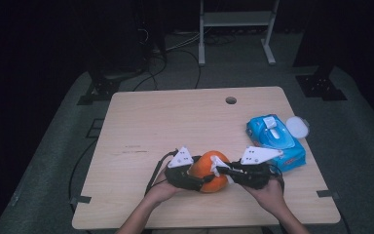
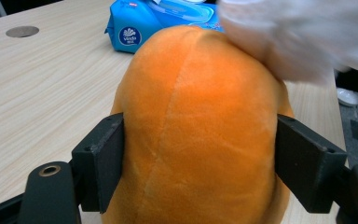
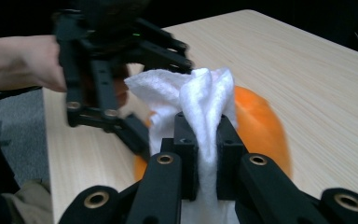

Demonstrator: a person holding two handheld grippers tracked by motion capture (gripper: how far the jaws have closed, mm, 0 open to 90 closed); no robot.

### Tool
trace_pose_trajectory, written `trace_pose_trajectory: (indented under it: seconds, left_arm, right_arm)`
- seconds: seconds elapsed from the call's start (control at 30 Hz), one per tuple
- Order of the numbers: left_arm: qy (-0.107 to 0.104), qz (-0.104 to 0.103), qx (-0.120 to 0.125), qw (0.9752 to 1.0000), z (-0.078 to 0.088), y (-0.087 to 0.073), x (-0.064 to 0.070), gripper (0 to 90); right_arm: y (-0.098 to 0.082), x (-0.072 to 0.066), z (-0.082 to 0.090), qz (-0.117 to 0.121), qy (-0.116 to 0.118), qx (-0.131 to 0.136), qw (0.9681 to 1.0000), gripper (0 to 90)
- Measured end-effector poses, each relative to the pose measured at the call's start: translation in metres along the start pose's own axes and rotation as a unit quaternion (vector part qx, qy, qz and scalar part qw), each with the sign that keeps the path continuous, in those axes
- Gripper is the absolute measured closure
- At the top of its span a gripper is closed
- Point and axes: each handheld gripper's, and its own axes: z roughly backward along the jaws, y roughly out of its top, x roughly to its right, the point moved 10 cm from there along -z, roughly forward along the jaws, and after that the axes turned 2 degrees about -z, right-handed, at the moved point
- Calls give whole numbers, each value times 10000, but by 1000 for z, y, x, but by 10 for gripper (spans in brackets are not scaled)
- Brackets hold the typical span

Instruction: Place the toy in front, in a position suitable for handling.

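The lower part of the rounded orange plush toy (image 2: 200, 135) is cut off by the bottom edge of the left gripper view, and in the high view much of it is hidden behind the two tools. What kind of figure the toy is cannot be made out; a short-piled, soft fabric and one sewn seam running up its domed body are seen. The toy rests on the pale wood-grain surface (image 1: 175, 122) near its front edge, between the person's hands; in the left gripper view its long axis runs away from the camera toward the blue soft plastic pack of wet wipes (image 1: 275, 140), which lies just beyond it to the right. The left tongs (image 2: 200, 161) are pressed against both flanks of the toy, clamping it. The right tongs (image 3: 206, 154) are pinched on a crumpled white textured wipe (image 3: 200, 98), a fold of which is squeezed between the pads while the rest is bunched over the toy's top. The wipe appears blurred in the left gripper view.
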Motion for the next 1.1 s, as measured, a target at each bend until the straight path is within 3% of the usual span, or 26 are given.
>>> trace_pose_trajectory:
  seconds: [0.1,0.17,0.23,0.3,0.37,0.47,0.53,0.63,0.67,0.73,0.83,0.9,0.97,1.1]
  left_arm:
    - [64,52,33,10000,-2,-1,-2,233]
    - [83,94,43,9999,-3,0,-4,233]
    - [138,252,74,9996,-5,1,-5,233]
    - [185,295,74,9994,-6,1,-6,233]
    - [172,331,75,9993,-5,0,-7,233]
    - [134,353,116,9992,-3,-1,-7,234]
    - [56,233,87,9997,-3,-2,-4,233]
    - [-68,-114,92,9999,-3,-3,4,231]
    - [-105,-215,79,9997,-4,-3,8,229]
    - [-144,-388,11,9991,-7,-4,14,219]
    - [-153,-536,-46,9984,-7,-6,18,206]
    - [-135,-526,-26,9985,-7,-7,18,207]
    - [-53,-533,-12,9986,-7,-6,17,212]
    - [143,-239,60,9996,-6,-3,8,220]
  right_arm:
    - [-8,19,3,-135,-199,-55,9997,820]
    - [-11,24,6,-212,-270,-29,9994,820]
    - [-10,20,7,-87,-379,-32,9992,820]
    - [-6,7,2,90,-258,-29,9996,819]
    - [-5,-2,-3,336,-297,-128,9989,820]
    - [-4,4,-1,302,-345,-121,9989,821]
    - [-6,18,5,147,-490,-106,9986,821]
    - [-17,39,15,-25,-844,-210,9962,821]
    - [-20,41,16,-100,-812,-228,9964,821]
    - [-20,35,15,-137,-629,-234,9976,820]
    - [-11,14,10,107,-407,-129,9990,820]
    - [-5,4,9,190,-250,-65,9995,820]
    - [-5,5,8,314,-340,-137,9988,820]
    - [-16,29,13,208,-703,-314,9968,821]
